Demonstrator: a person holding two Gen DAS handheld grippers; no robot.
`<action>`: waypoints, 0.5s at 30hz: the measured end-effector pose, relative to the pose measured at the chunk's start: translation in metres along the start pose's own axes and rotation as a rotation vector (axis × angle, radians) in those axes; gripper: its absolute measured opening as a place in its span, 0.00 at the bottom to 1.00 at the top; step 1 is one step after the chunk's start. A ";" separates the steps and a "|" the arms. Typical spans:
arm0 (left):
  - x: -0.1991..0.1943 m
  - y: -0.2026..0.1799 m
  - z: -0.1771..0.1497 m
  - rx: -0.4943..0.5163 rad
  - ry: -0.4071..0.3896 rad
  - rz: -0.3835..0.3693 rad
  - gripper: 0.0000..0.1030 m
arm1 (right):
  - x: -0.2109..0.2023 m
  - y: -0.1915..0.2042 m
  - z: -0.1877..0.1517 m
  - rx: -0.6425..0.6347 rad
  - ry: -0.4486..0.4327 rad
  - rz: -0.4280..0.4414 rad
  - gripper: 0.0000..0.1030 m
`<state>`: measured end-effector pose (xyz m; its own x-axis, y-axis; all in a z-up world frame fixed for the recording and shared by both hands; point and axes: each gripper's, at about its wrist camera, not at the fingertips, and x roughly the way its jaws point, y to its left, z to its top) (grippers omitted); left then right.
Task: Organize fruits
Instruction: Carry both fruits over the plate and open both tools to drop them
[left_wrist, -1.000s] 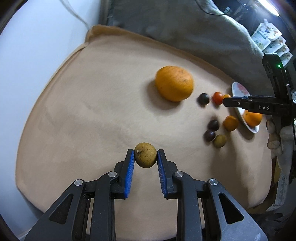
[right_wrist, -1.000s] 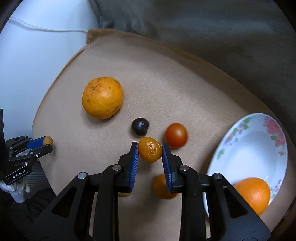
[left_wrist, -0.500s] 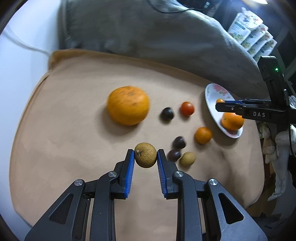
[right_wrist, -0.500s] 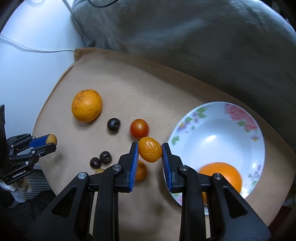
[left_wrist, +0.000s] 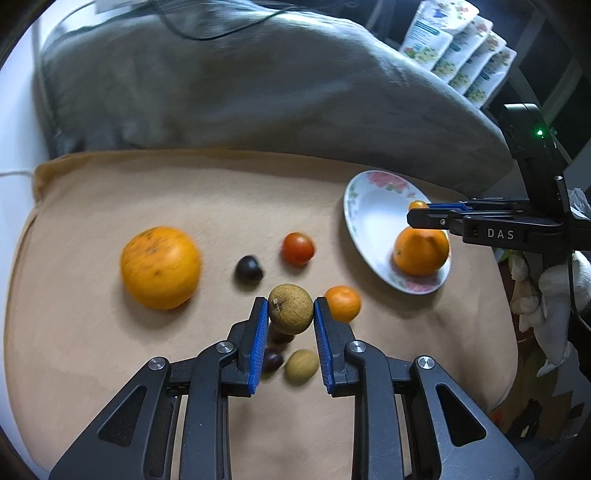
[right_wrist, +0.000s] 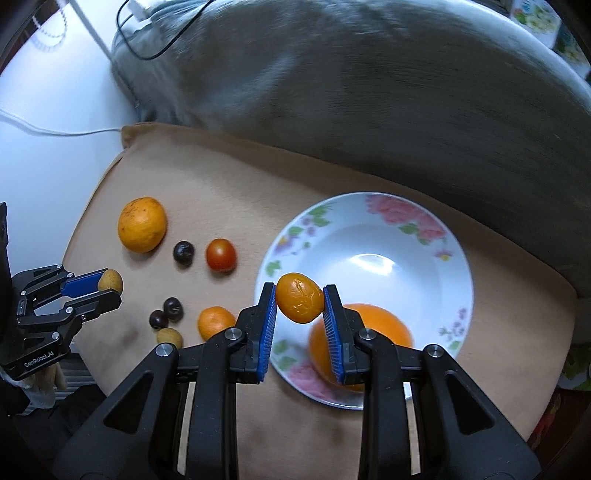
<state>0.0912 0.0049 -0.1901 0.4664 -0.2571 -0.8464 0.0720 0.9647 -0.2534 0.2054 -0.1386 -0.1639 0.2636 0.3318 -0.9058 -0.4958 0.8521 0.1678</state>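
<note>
My left gripper (left_wrist: 290, 308) is shut on a small brown round fruit (left_wrist: 290, 308), held above the tan cushion (left_wrist: 110, 350). My right gripper (right_wrist: 300, 301) is shut on a small wrinkled orange fruit (right_wrist: 299, 297), hanging over the near left rim of the flowered white bowl (right_wrist: 388, 236). An orange (right_wrist: 384, 325) lies in that bowl. On the cushion lie a large orange (left_wrist: 160, 266), a red tomato (left_wrist: 298, 248), a dark round fruit (left_wrist: 249, 269), a small orange fruit (left_wrist: 343, 303), a pale brown fruit (left_wrist: 301, 366) and two dark fruits (right_wrist: 166, 313).
A grey blanket (left_wrist: 240, 92) is heaped behind the cushion. White packets (left_wrist: 458, 48) stand at the back right. A gloved hand (left_wrist: 554, 295) holds the right gripper. A white cable (right_wrist: 55, 129) lies on the white surface left of the cushion.
Both grippers have moved right and risen a little, each carrying its fruit. The right one has gone from above the loose fruits to over the bowl's rim.
</note>
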 end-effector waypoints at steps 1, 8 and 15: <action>0.002 -0.003 0.002 0.007 0.000 -0.003 0.23 | -0.001 -0.004 0.000 0.006 -0.003 -0.003 0.26; 0.016 -0.027 0.016 0.050 0.000 -0.024 0.23 | -0.009 -0.030 -0.001 0.039 -0.023 -0.028 0.26; 0.032 -0.050 0.029 0.089 0.001 -0.049 0.23 | -0.013 -0.052 -0.002 0.055 -0.025 -0.042 0.26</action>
<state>0.1282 -0.0504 -0.1910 0.4593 -0.3040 -0.8346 0.1731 0.9522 -0.2516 0.2264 -0.1881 -0.1616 0.3043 0.3043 -0.9027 -0.4374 0.8864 0.1514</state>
